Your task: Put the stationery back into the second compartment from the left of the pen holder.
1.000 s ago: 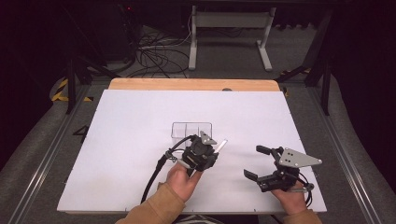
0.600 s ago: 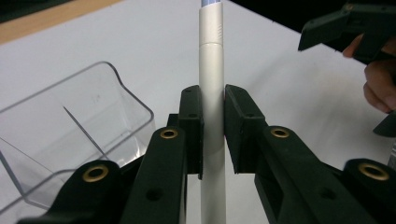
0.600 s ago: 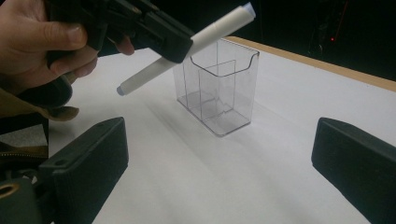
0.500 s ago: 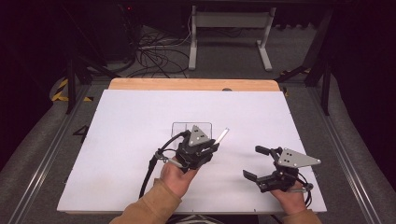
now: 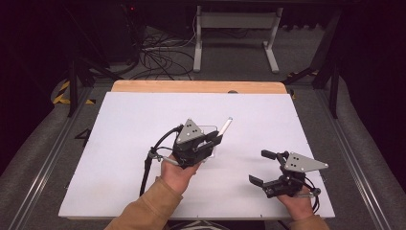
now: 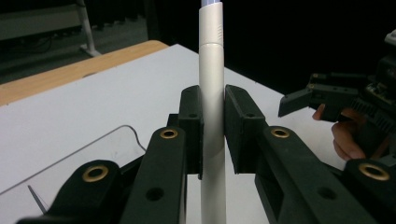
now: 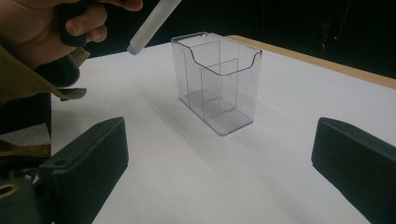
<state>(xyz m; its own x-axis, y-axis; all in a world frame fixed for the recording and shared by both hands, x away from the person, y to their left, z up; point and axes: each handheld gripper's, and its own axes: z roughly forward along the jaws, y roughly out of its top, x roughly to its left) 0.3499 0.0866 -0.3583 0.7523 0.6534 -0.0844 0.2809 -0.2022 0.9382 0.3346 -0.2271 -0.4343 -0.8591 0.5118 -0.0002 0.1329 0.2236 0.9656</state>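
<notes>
The left gripper [image 5: 216, 139] is clamped on a white pen [image 6: 211, 93]: in the left gripper view the two black jaws press against its barrel from either side, and it stands straight up between them. From above, the pen [image 5: 226, 125] sticks out past the jaws, slanting up and away from the person. The left hand [image 5: 178, 168] grips the tool from beneath, with the forearm in a tan sleeve [image 5: 146, 211] coming in from the bottom edge and the grey plate on top tilted toward the camera.

The pen is held in the air over the middle of the white table [image 5: 124, 129], above a clear holder [image 7: 217, 77]. In the right gripper view the pen's lower end [image 7: 152, 23] hangs above and to the left of the holder's open top, clear of it. The holder stands upright on the table, split by clear walls into compartments.

The right gripper [image 5: 263, 166] sits low near the table's front right corner, its jaws spread wide with nothing between them, pointing toward the holder.

From above, the left gripper covers most of the holder. The pen's top end is cut off in both gripper views.
</notes>
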